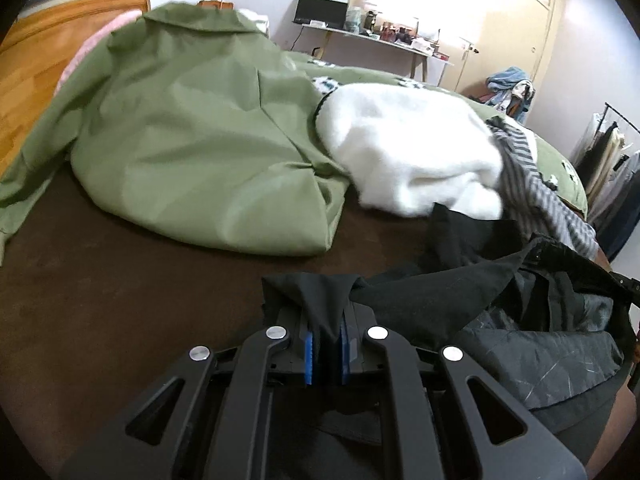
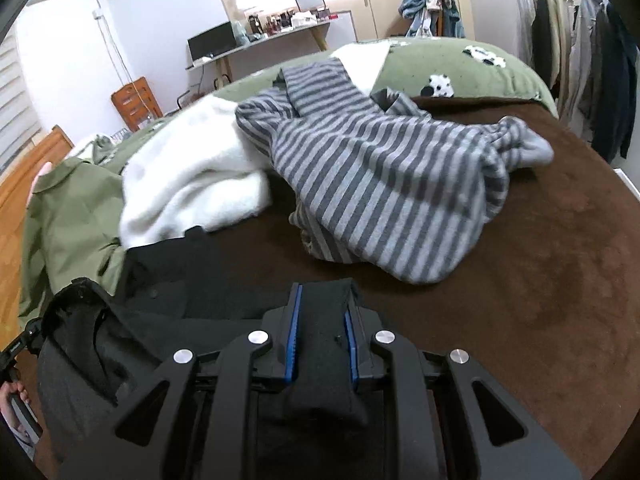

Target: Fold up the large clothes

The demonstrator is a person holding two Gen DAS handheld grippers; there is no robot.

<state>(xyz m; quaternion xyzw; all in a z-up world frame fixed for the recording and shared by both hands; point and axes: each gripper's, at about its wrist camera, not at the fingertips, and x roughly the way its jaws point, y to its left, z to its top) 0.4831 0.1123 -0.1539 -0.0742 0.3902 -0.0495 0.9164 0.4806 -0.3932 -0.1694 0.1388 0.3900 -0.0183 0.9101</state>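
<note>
The left hand-held gripper (image 1: 326, 354) pinches one edge of the black garment (image 1: 460, 296); the right hand-held gripper (image 2: 322, 346) clamps another fold. The cloth sags between them over the brown bed (image 2: 540, 280), near a striped garment (image 2: 380, 184).

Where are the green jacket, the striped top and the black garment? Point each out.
green jacket (image 1: 192, 152), left wrist view, on its back panel.
striped top (image 2: 384, 184), right wrist view, mid-body.
black garment (image 2: 320, 344), right wrist view, the pinched fold.
</note>
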